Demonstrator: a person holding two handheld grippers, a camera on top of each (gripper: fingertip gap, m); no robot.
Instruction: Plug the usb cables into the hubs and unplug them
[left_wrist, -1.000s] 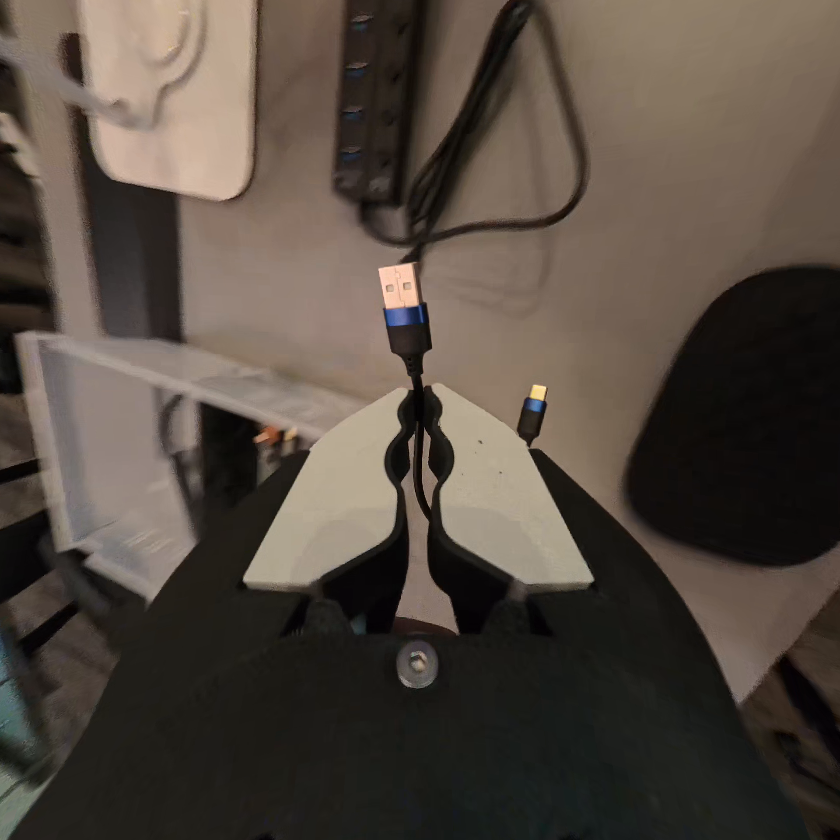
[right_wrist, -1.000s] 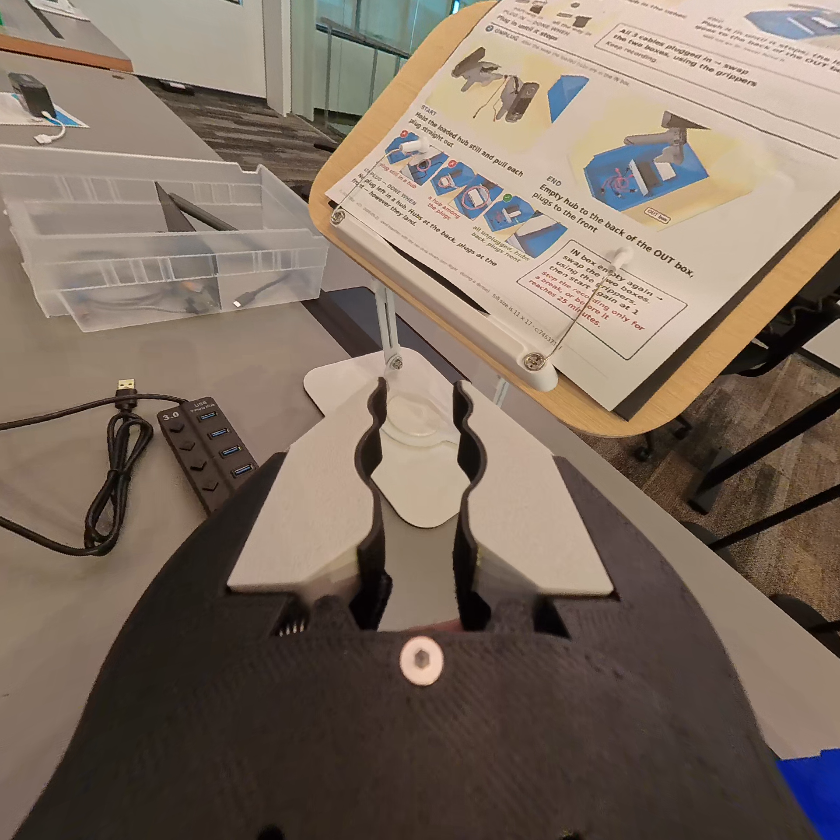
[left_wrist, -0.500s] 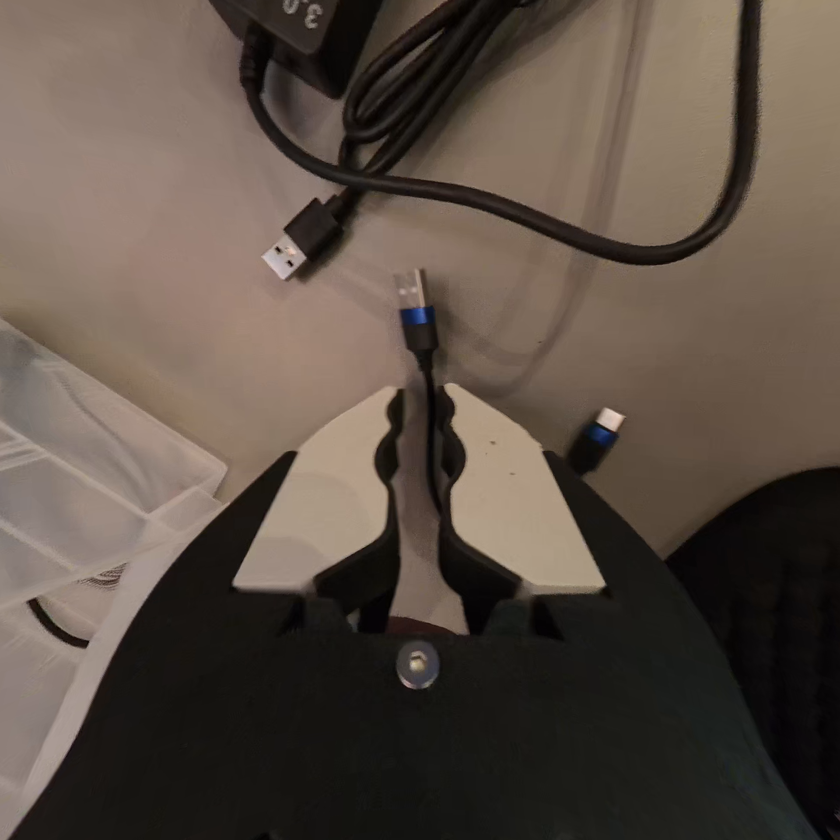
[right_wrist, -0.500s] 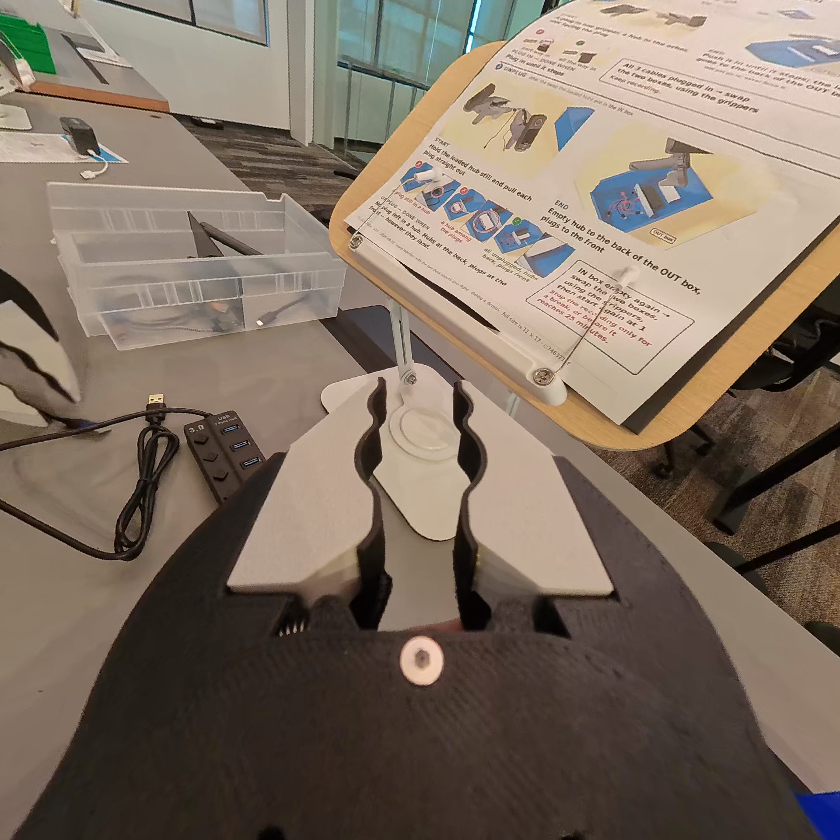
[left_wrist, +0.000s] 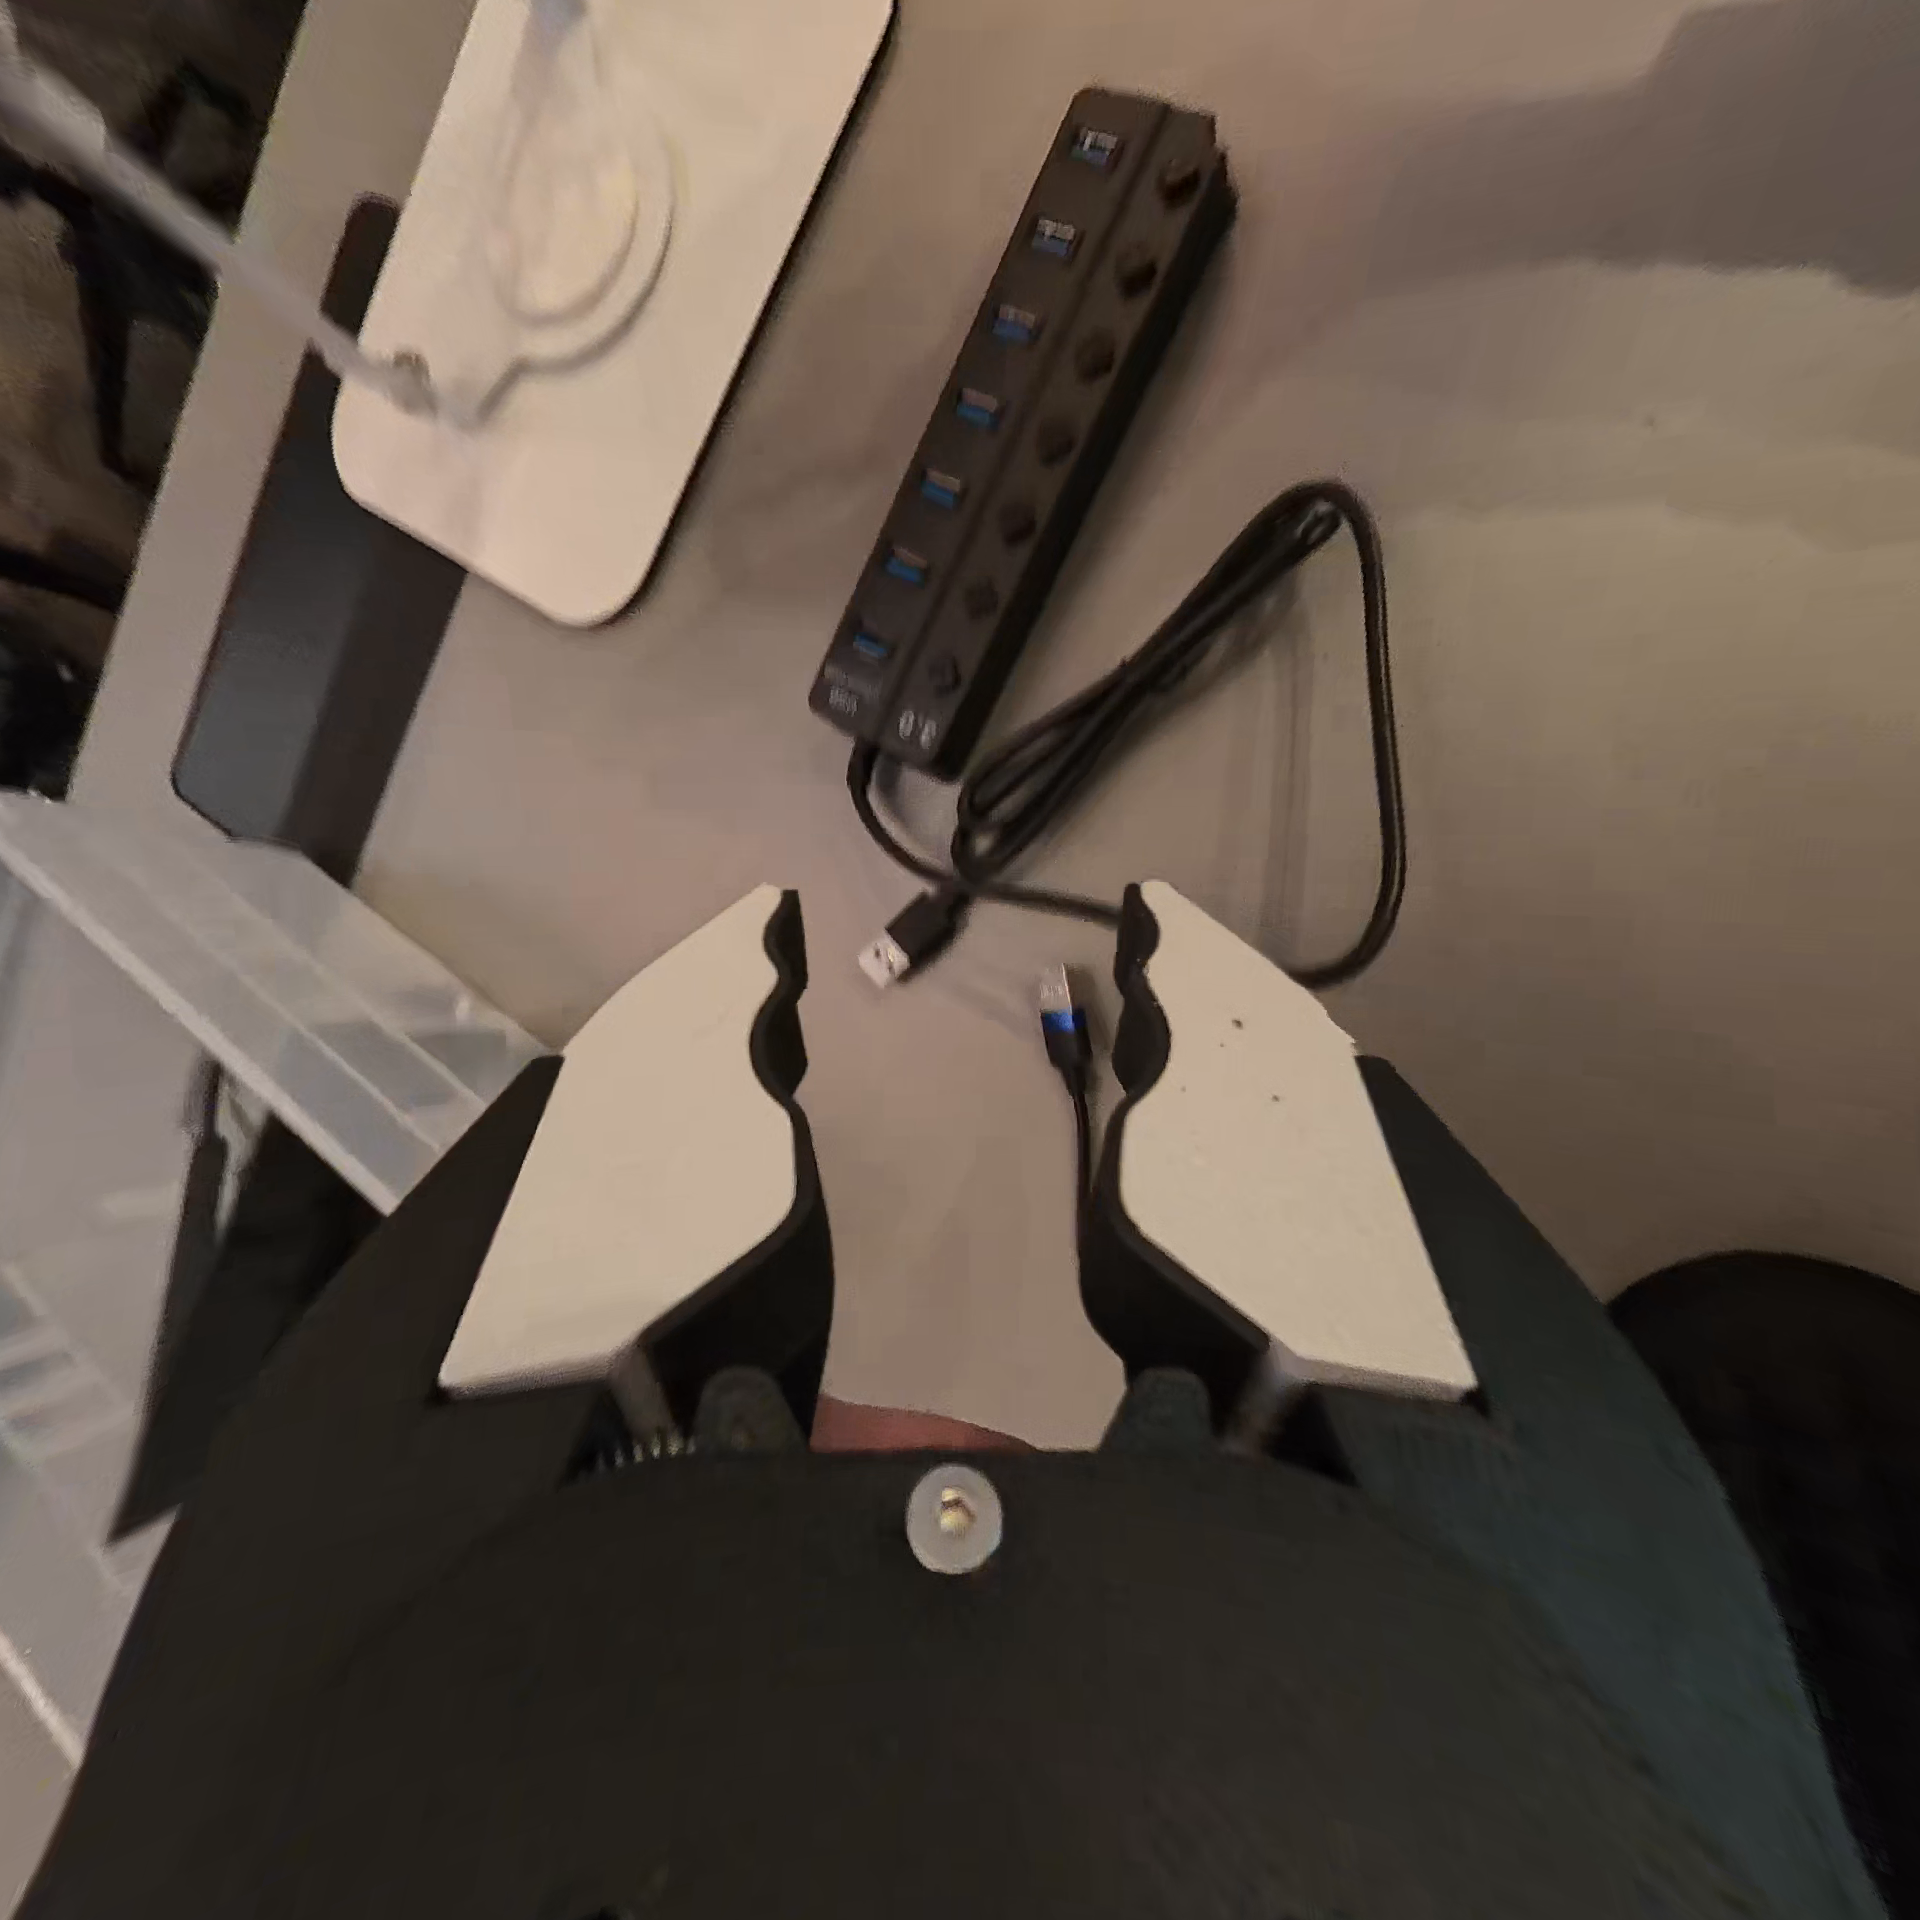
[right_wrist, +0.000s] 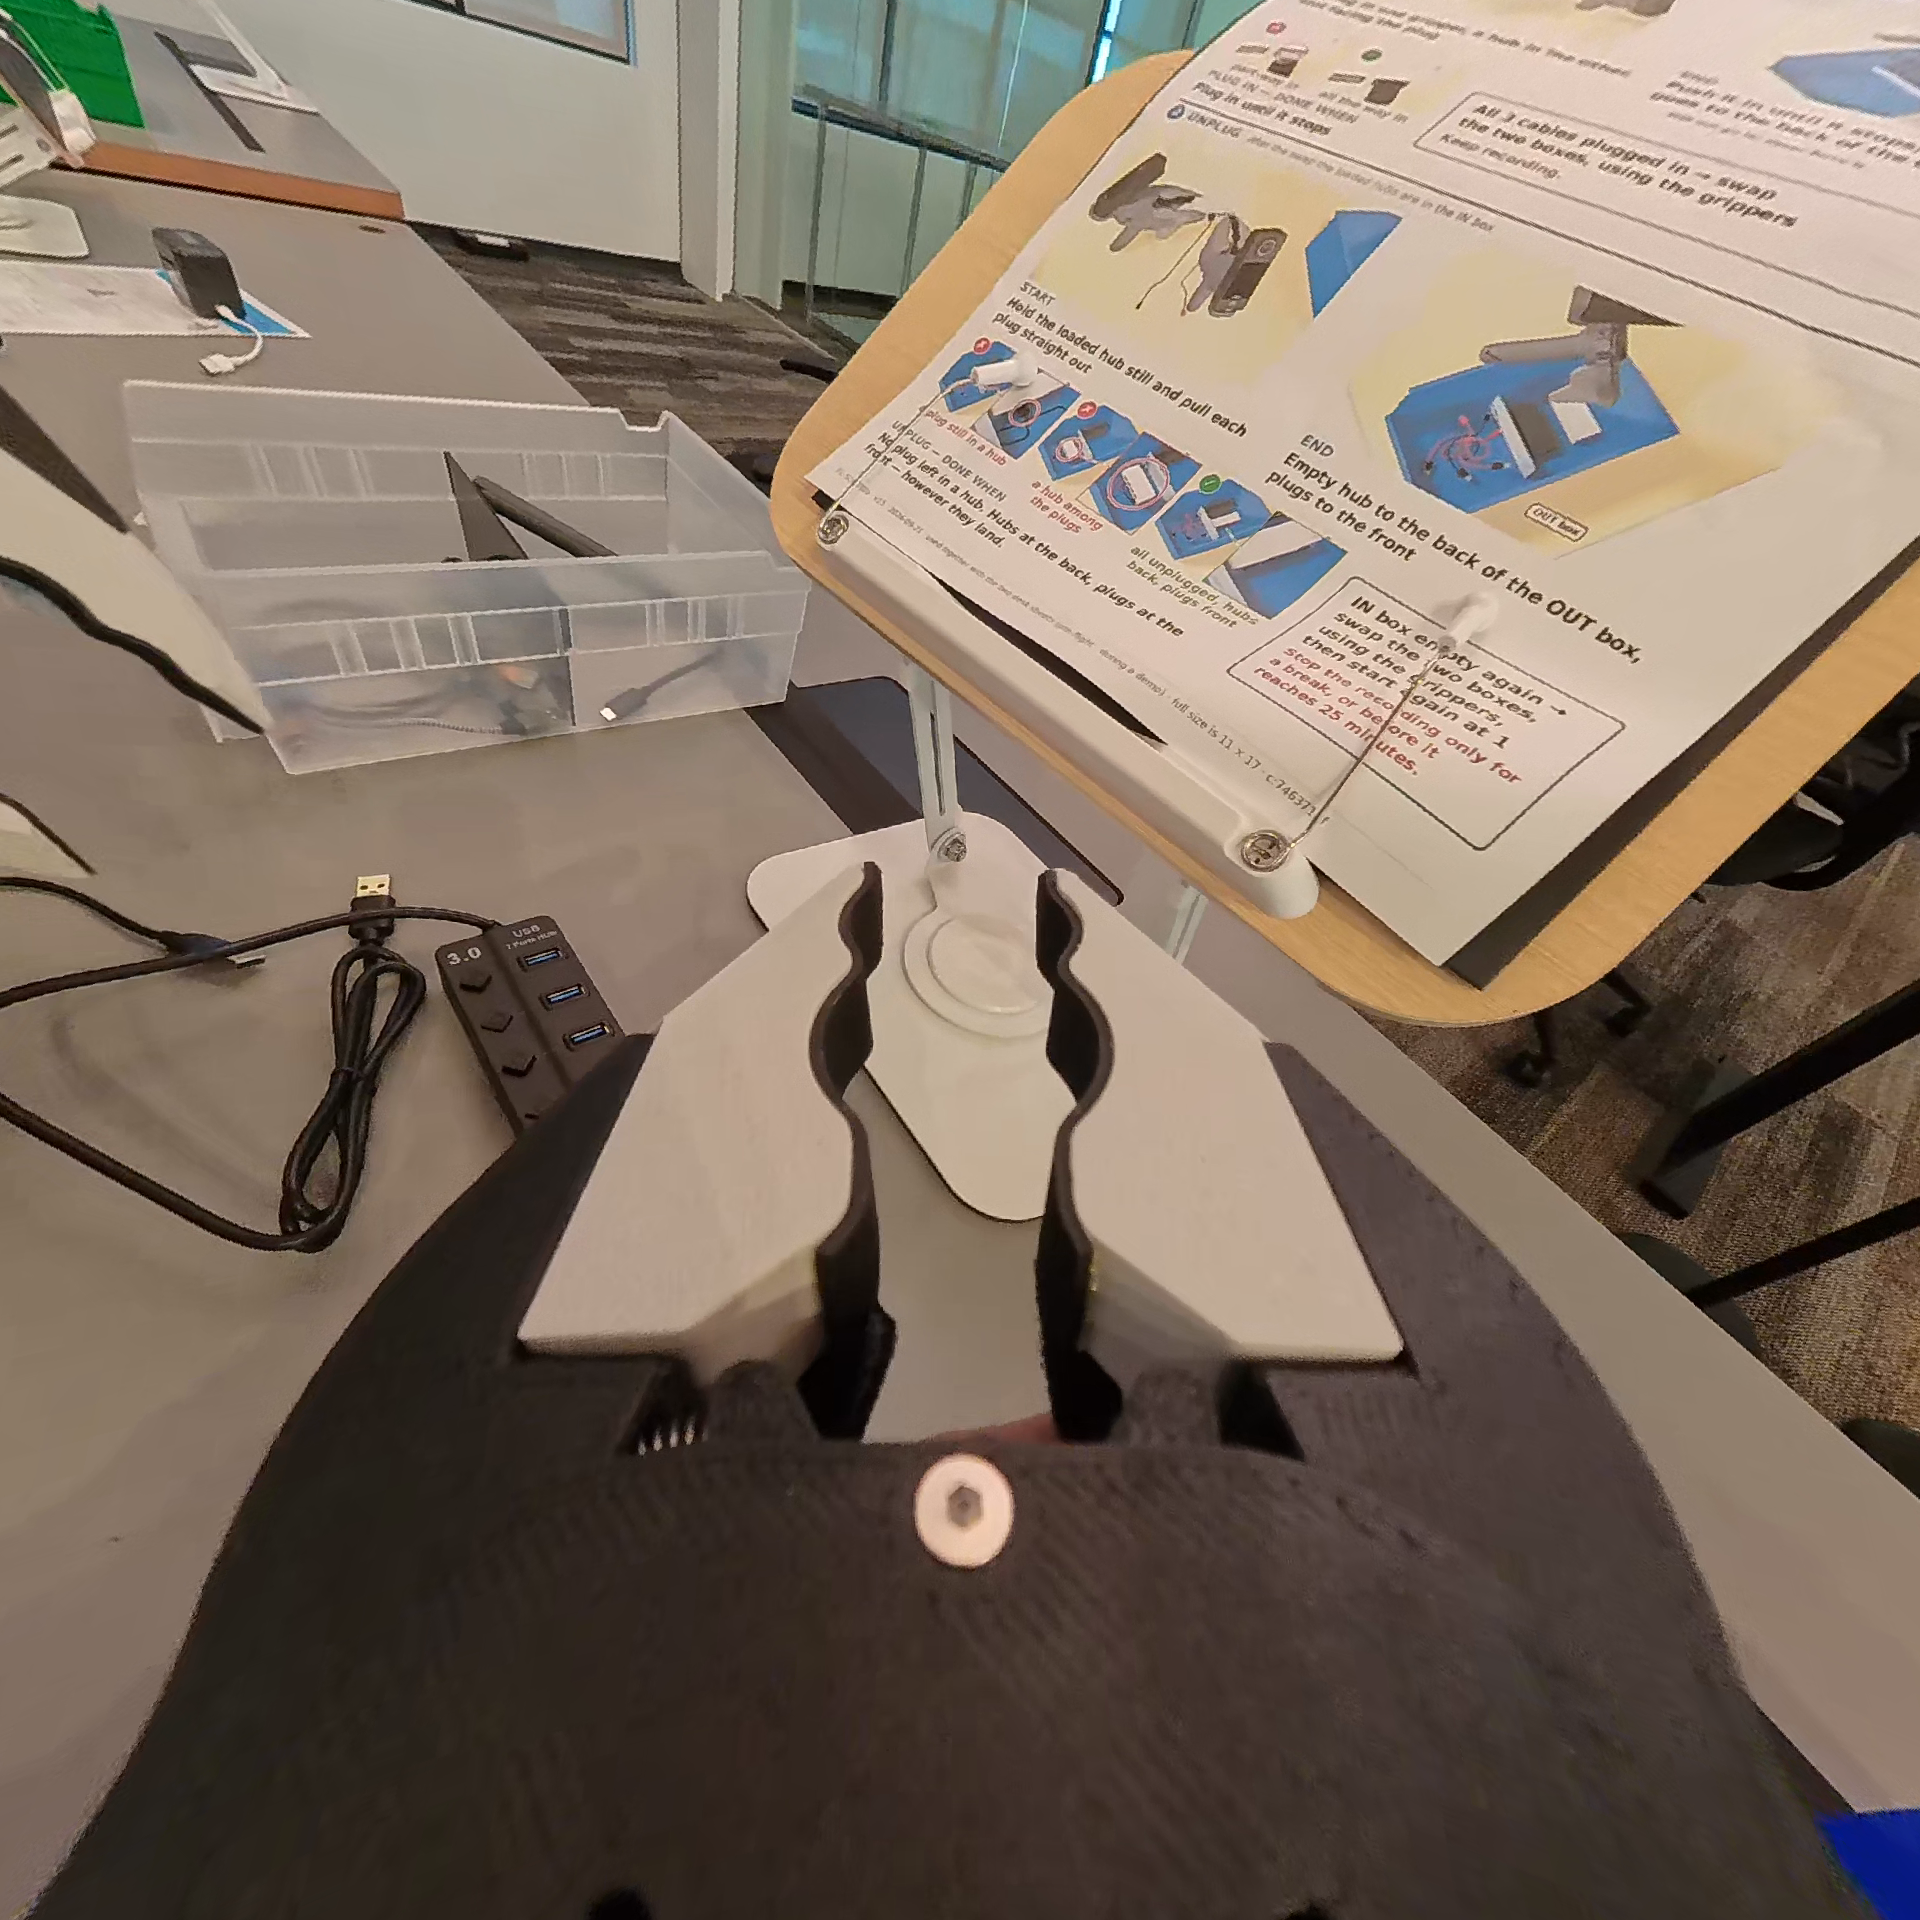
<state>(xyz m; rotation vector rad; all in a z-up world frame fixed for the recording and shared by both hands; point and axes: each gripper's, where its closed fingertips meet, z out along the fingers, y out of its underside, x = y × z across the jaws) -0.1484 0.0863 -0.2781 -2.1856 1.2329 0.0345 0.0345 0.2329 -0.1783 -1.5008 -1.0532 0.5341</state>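
Observation:
A black multi-port USB hub (left_wrist: 1023, 416) lies on the grey table, its own black cable looped beside it and ending in a loose USB plug (left_wrist: 904, 940). My left gripper (left_wrist: 961, 914) is open and empty above the table. A black cable with a blue-collared USB plug (left_wrist: 1055, 1003) lies on the table between its fingers, close to the right finger. In the right wrist view my right gripper (right_wrist: 958, 904) is open and empty, hovering to the right of the hub (right_wrist: 530, 997). The blue-collared plug (right_wrist: 223, 951) shows left of the hub there.
A clear plastic bin (right_wrist: 468, 582) with cables stands at the back left, and shows in the left wrist view (left_wrist: 208, 987). A white stand base (right_wrist: 987, 997) carries a tilted board with an instruction sheet (right_wrist: 1351, 468). A dark rounded object (left_wrist: 1766, 1351) lies at the lower right. Spacing between my two grippers at the tips: around 25 cm. Measured from the fingertips, the hub (right_wrist: 530, 997) is 12 cm or so from the left gripper and 20 cm from the right.
My left gripper opened and let go of the blue-collared cable, which now lies on the table. It also drew back, so the whole hub shows. The right gripper barely moved.

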